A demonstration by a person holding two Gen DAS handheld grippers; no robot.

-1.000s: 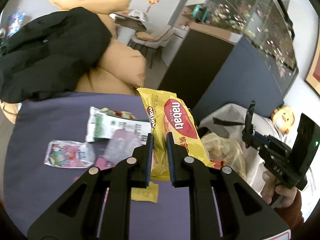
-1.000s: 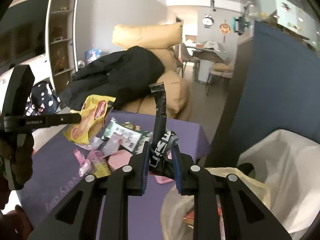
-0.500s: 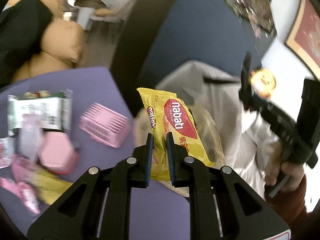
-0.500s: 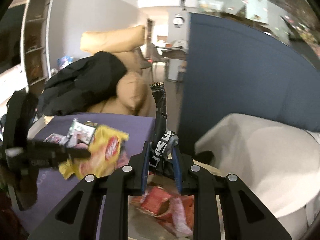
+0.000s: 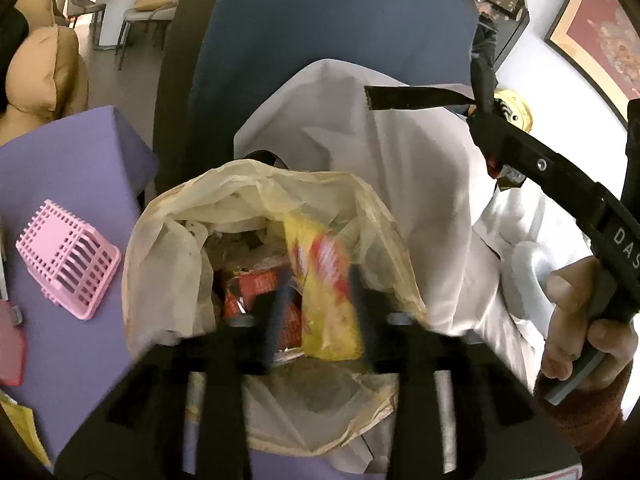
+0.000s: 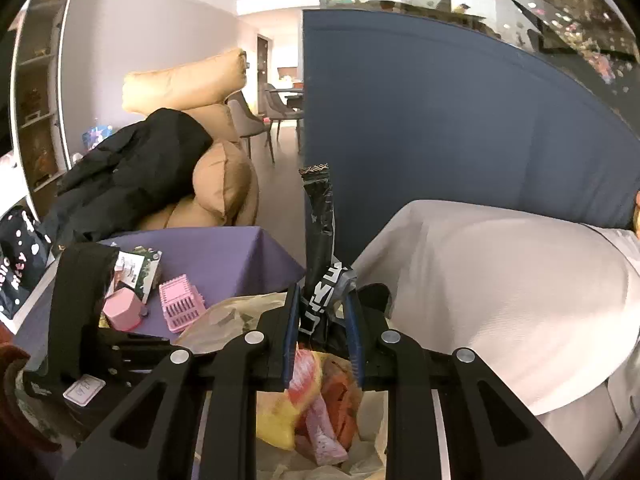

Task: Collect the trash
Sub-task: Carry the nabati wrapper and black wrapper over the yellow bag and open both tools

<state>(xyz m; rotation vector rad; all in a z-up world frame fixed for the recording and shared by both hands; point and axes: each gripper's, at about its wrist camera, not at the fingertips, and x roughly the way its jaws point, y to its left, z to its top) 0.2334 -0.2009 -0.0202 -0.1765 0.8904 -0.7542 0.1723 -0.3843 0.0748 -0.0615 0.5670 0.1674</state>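
Yellow wafer pack (image 5: 320, 296) sat blurred in the trash bag (image 5: 168, 264) opening, btwn the spread fingers of the left hand-held gripper (image 5: 316, 312). Right hand-held gripper (image 6: 322, 320) pinched a black wrapper (image 6: 320, 240) upright over the bag. Pink basket (image 5: 68, 258) lay on the purple surface (image 5: 80, 148) nearby.

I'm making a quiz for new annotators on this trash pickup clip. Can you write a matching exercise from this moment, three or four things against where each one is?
Things:
1. yellow wafer wrapper
2. black wrapper
3. pink basket
4. black jacket

Places:
A. on the purple table
B. clamped in the right gripper
C. draped over the tan sofa
D. in the mouth of the trash bag, between the open fingers of the left gripper

Pairs: 1-D, 2-B, 3-A, 4-C
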